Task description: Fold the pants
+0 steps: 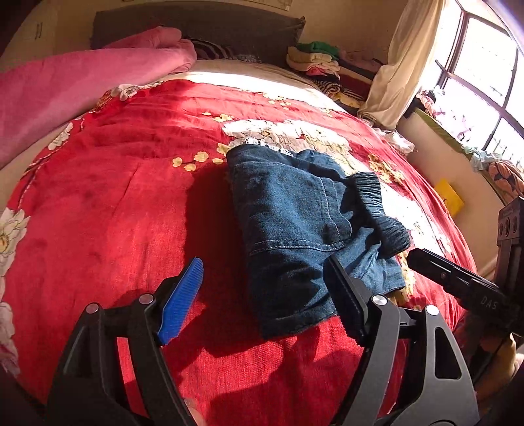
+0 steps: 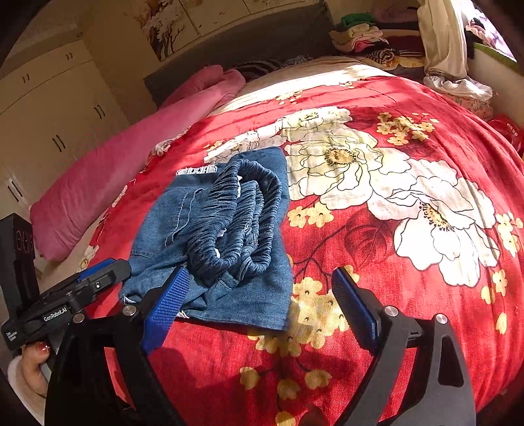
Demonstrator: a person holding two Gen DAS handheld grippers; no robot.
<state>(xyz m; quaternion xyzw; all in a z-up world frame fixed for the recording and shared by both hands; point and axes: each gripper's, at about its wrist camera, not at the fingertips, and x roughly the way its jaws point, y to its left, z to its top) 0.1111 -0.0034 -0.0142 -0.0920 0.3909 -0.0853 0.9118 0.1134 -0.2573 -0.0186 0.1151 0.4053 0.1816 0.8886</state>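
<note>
Near hem of pants partly hidden behind right finger of left gripper in left wrist view. In right wrist view, near left corner of pants covered by left finger of right gripper. Hand cut off at lower left edge, only fingers and pale cuff showing. Clothes pile at far bed corner too small to sort into items. Window blown out by glare, cut off at right edge. Wall picture cropped at top.

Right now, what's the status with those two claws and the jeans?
Left gripper open, empty. Right gripper open, empty. Denim pants folded small on red quilt, waistband on top. Nothing in the way.
</note>
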